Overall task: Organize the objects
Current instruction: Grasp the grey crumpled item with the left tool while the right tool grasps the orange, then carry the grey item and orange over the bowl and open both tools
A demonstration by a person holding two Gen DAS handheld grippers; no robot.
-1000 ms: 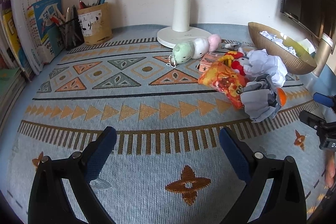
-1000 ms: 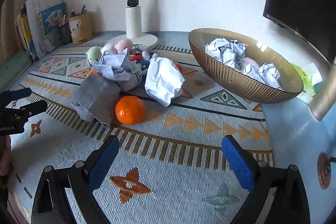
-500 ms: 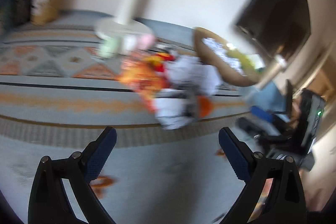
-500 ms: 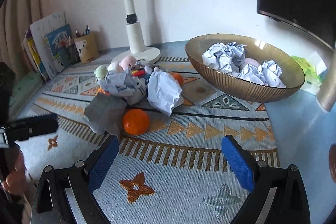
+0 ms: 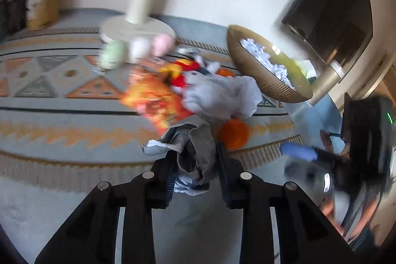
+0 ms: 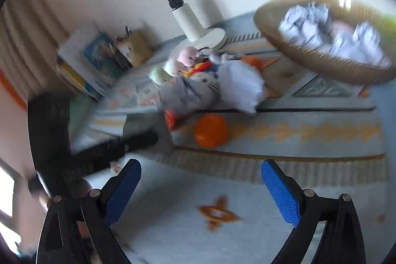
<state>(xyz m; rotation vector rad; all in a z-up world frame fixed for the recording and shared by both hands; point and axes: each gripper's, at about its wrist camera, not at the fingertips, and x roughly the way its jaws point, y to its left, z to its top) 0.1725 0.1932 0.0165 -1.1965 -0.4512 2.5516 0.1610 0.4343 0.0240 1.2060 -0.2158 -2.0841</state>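
My left gripper [image 5: 195,165] is shut on a crumpled grey paper [image 5: 195,145] at the near edge of the pile. An orange [image 5: 234,134] lies just right of it, also in the right wrist view [image 6: 210,130]. Behind are an orange snack bag [image 5: 156,100], a white crumpled paper [image 5: 237,95] and plush toys [image 5: 138,48]. A gold bowl [image 5: 269,83] holding crumpled papers stands at the right, also in the right wrist view [image 6: 309,58]. My right gripper [image 6: 200,192] is open and empty above the patterned mat [image 6: 284,165]. The left gripper shows there as a dark bar [image 6: 116,147].
A white lamp base [image 5: 138,26] stands behind the pile. A pen holder [image 5: 42,4] and books [image 6: 91,61] are at the back left. A dark monitor [image 5: 334,4] hangs at the right. Both views are motion-blurred.
My left gripper swung right to the pile and closed on the crumpled grey paper. My right gripper tilted and stayed open.
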